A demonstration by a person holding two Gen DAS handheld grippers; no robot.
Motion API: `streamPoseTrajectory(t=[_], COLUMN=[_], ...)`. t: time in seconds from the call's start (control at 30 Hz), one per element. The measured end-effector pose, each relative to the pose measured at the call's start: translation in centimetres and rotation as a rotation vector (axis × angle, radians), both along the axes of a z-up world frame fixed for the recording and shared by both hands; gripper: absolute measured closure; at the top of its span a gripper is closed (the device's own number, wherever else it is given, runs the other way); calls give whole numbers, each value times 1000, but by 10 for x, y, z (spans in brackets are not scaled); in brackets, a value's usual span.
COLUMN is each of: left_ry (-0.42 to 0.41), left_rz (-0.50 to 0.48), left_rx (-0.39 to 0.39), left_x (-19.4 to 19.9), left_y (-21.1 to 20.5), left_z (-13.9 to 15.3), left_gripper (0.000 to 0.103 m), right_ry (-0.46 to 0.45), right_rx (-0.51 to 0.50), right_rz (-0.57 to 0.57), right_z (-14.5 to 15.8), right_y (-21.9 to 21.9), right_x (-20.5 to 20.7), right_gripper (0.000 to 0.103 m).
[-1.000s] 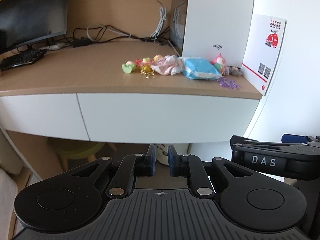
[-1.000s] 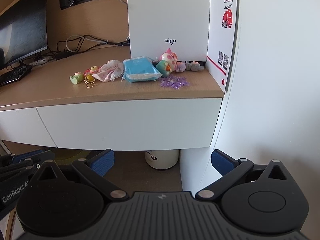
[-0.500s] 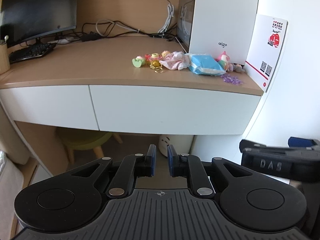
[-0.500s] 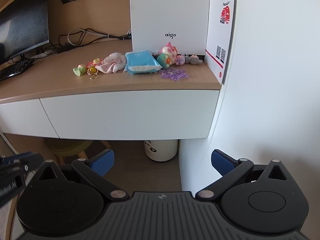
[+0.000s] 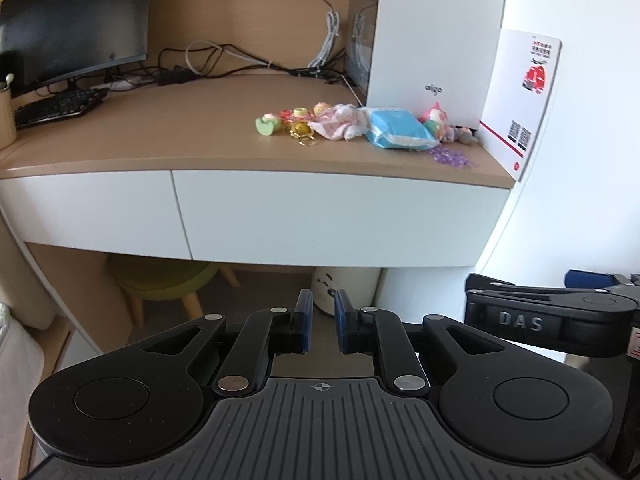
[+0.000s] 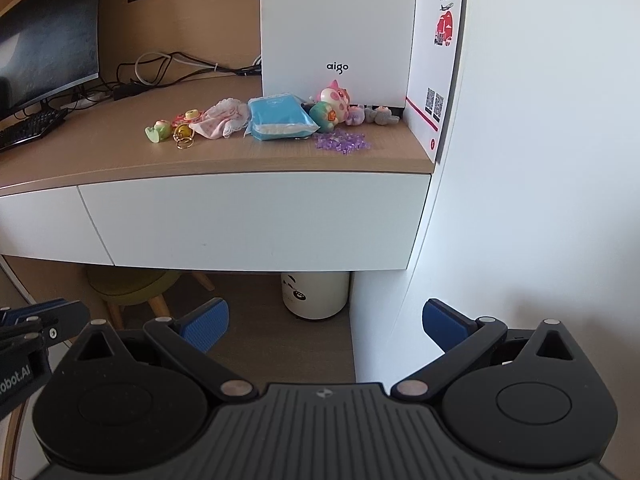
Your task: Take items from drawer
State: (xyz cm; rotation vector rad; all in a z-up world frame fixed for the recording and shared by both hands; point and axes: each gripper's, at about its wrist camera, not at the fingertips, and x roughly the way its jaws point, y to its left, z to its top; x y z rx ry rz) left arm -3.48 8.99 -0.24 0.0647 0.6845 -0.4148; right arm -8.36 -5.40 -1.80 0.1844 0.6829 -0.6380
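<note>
The white drawer front (image 5: 340,220) under the wooden desk is closed, also seen in the right wrist view as drawer front (image 6: 256,220). On the desk above lie a green toy (image 5: 267,125), a gold keyring (image 5: 302,132), a pink cloth (image 5: 340,126), a blue packet (image 5: 398,132), a pink pig toy (image 6: 336,100) and purple beads (image 6: 342,142). My left gripper (image 5: 321,326) hangs well back from the drawer, below its level, shut with only a narrow slit and nothing held. My right gripper (image 6: 326,326) is wide open and empty, near the white wall.
A second closed drawer (image 5: 88,212) sits to the left. A white computer case (image 6: 336,28), a printed card (image 6: 438,64), a monitor (image 5: 76,20) and a keyboard (image 5: 60,106) occupy the desk. Under it stand a green stool (image 5: 160,280) and a white bin (image 6: 314,294).
The left gripper has drawn back from the desk, so more of the desktop and the room below shows. The right gripper shifted only slightly. Neither jaw setting changed.
</note>
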Motion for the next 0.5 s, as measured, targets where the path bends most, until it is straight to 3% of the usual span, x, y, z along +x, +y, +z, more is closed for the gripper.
streamPoseTrajectory(t=[0.5], left_ry=[-64], left_rz=[-28], left_rx=[-9], left_x=[8], left_y=[-12], left_z=[15], left_gripper=[89], right_ry=[-47], right_rx=[-20], right_rz=[11], right_z=[14], right_y=[-5], right_x=[1], right_gripper=[0])
